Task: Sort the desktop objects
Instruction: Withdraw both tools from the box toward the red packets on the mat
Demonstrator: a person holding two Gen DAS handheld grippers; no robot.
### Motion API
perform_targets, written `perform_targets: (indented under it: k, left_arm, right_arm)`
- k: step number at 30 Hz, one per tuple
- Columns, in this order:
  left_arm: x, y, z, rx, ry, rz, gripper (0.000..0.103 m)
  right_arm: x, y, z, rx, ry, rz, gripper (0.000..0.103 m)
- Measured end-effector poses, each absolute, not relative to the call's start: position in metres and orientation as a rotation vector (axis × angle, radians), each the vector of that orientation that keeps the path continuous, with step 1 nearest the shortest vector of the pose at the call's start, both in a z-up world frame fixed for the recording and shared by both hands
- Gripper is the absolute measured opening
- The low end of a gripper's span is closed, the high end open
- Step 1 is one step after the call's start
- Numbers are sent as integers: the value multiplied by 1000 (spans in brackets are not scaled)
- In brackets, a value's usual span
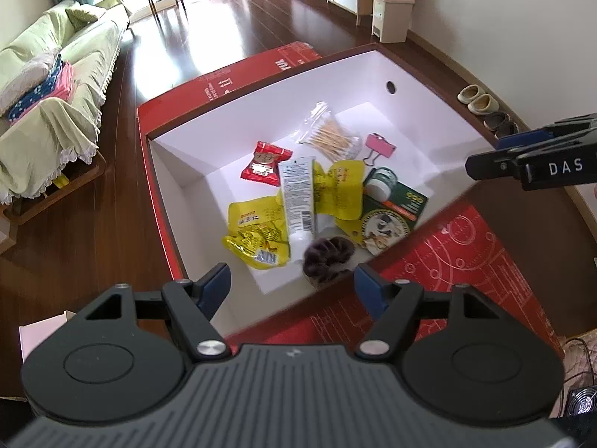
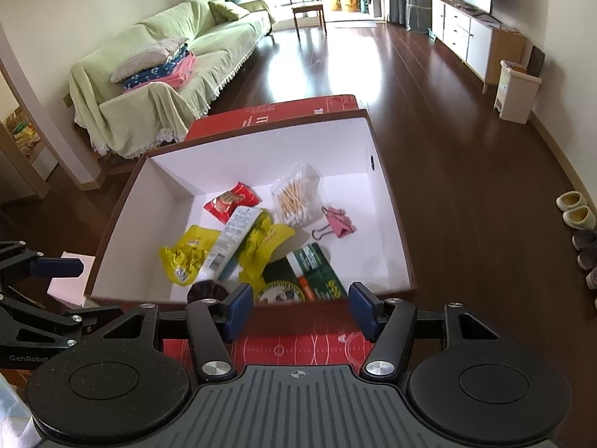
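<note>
A white-lined red box (image 1: 179, 171) (image 2: 388, 216) holds a red snack packet (image 1: 265, 162) (image 2: 231, 201), a white tube (image 1: 296, 194) (image 2: 231, 239), yellow snack bags (image 1: 253, 231) (image 2: 186, 257), a bag of cotton swabs (image 1: 330, 134) (image 2: 294, 198), a pink binder clip (image 1: 380, 145) (image 2: 337, 222), a green box (image 1: 395, 212) (image 2: 317, 268), a small jar (image 1: 380, 183) and a dark scrunchie (image 1: 328, 257) (image 2: 207, 291). My left gripper (image 1: 291, 285) is open and empty above the box's near edge. My right gripper (image 2: 298, 308) is open and empty, also near that edge; it shows at the right of the left wrist view (image 1: 485, 160).
The box stands on a red patterned mat (image 1: 447, 261) (image 2: 298, 347). A green-covered sofa (image 2: 168, 71), a wooden chair (image 2: 304, 0), a white cabinet (image 2: 466, 37), a beige bin (image 2: 516, 89) and slippers (image 2: 576, 209) stand around on the dark wood floor.
</note>
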State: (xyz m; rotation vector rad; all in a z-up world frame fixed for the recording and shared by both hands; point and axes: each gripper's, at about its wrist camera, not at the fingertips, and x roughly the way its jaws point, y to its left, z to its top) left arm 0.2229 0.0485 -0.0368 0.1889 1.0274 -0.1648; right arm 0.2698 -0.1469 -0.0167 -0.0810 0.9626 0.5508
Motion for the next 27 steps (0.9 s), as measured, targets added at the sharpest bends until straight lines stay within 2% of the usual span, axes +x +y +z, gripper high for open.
perform_targets:
  k: [9,27]
  left_arm:
    - [188,31,-38,231,1025,-203,70]
    - [149,36,-85,266,1098,-253,70]
  right_arm:
    - [230,-165,-29,-65,1005,530,60]
    - [186,-157,-76,-155,1155,555,60]
